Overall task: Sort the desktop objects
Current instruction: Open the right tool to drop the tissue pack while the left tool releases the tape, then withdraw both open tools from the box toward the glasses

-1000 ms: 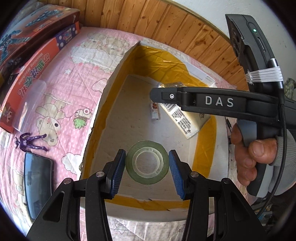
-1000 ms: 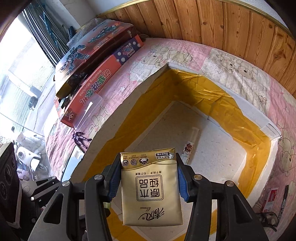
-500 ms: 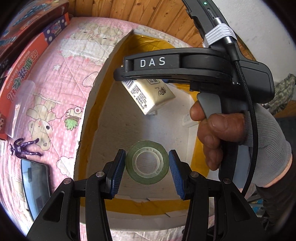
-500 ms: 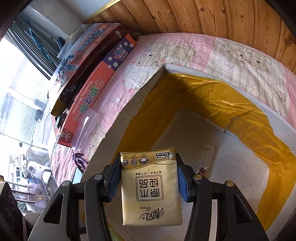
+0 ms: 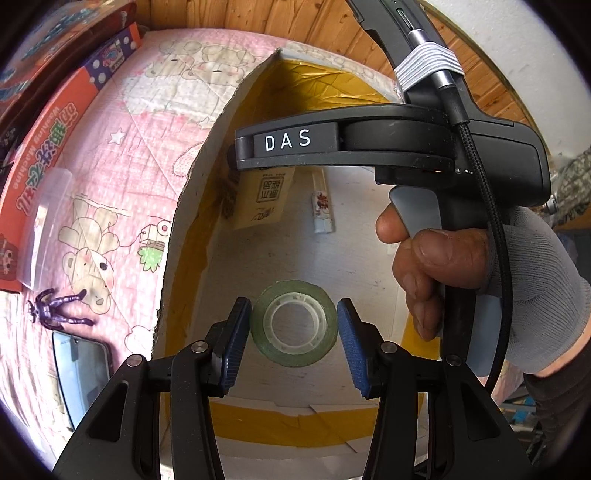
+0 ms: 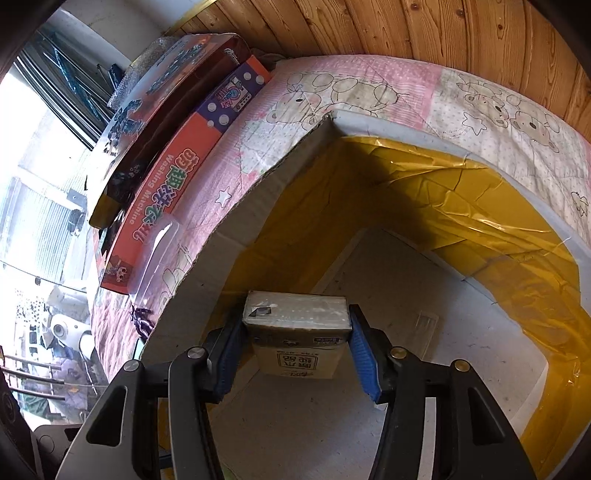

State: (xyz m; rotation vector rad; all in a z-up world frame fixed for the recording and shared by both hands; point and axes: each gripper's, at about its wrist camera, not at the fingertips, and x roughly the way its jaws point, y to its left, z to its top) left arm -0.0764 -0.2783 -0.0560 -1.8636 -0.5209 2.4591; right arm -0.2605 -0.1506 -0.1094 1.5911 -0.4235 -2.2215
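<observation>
My left gripper (image 5: pixel 293 328) is shut on a green tape roll (image 5: pixel 293 322) and holds it above the open cardboard box (image 5: pixel 192 192) lined with yellow tape. My right gripper (image 6: pixel 295 343) is low inside the box; its jaws have parted and the beige tissue pack (image 6: pixel 295 332) hangs tilted between them, top end up. In the left wrist view the tissue pack (image 5: pixel 264 199) shows below the right gripper body (image 5: pixel 343 142), near the box's left wall. A small white tube (image 5: pixel 322 206) lies on the box floor.
The box sits on a pink cartoon blanket (image 5: pixel 122 155). Left of it lie a purple figure (image 5: pixel 55 312), a phone (image 5: pixel 79 373), a clear plastic case (image 5: pixel 46 225) and a red toy box (image 6: pixel 173 184). A wooden wall (image 6: pixel 406 26) is behind.
My right gripper moved down into the box toward its left wall and its jaws opened; the tissue pack tipped forward between them. My left gripper kept the tape roll, nearly still.
</observation>
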